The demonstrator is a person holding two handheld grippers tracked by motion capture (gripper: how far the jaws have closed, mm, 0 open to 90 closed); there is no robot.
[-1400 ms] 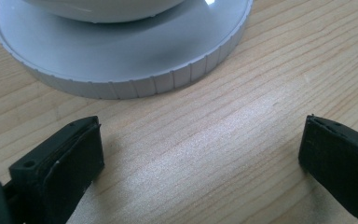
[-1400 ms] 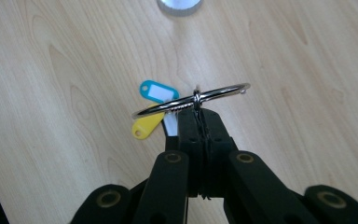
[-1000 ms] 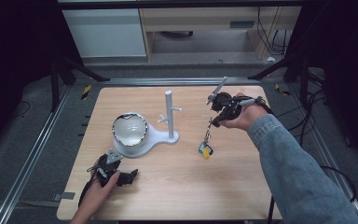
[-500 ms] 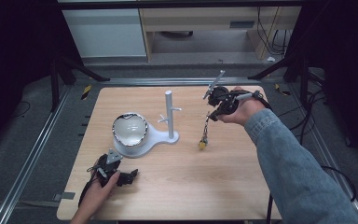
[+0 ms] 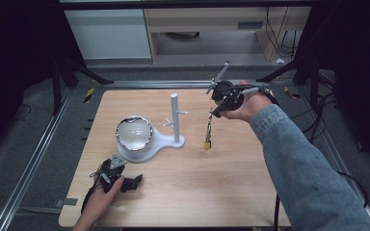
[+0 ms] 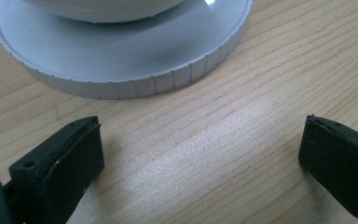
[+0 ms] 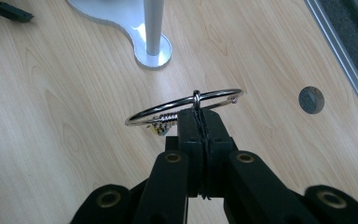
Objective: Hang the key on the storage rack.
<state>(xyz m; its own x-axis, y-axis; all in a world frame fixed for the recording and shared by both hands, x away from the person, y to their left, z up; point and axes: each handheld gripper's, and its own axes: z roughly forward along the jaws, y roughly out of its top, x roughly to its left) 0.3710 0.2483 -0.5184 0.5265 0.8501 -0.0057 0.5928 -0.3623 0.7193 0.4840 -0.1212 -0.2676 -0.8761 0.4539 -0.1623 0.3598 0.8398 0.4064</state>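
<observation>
Mid-carry now: right tongs (image 5: 215, 111) clenched on a keyring (image 7: 184, 106), pinched by a thin dark cord or link at the top of the metal loop, with a chain and small yellow charm (image 5: 206, 143) dangling clear of the tabletop (image 5: 231, 192). Hanging to the right of the white stand (image 5: 175, 118), roughly level with its short side pegs (image 5: 183, 113), apart from them. Judged as the lift-and-approach stage of hanging the ring on a peg. Next up, by the look of it: swing left toward the post, line the loop's opening with a peg tip, slide on, then release. Swinging charm a likely nuisance. Right forearm stretched across from the lower right, wrist cocked, tongs tipped down and left. Left tongs (image 5: 135, 181) spread wide and empty, resting low on the tabletop just short of the stand's round base (image 6: 121, 70), under the bowl (image 5: 134, 132).
</observation>
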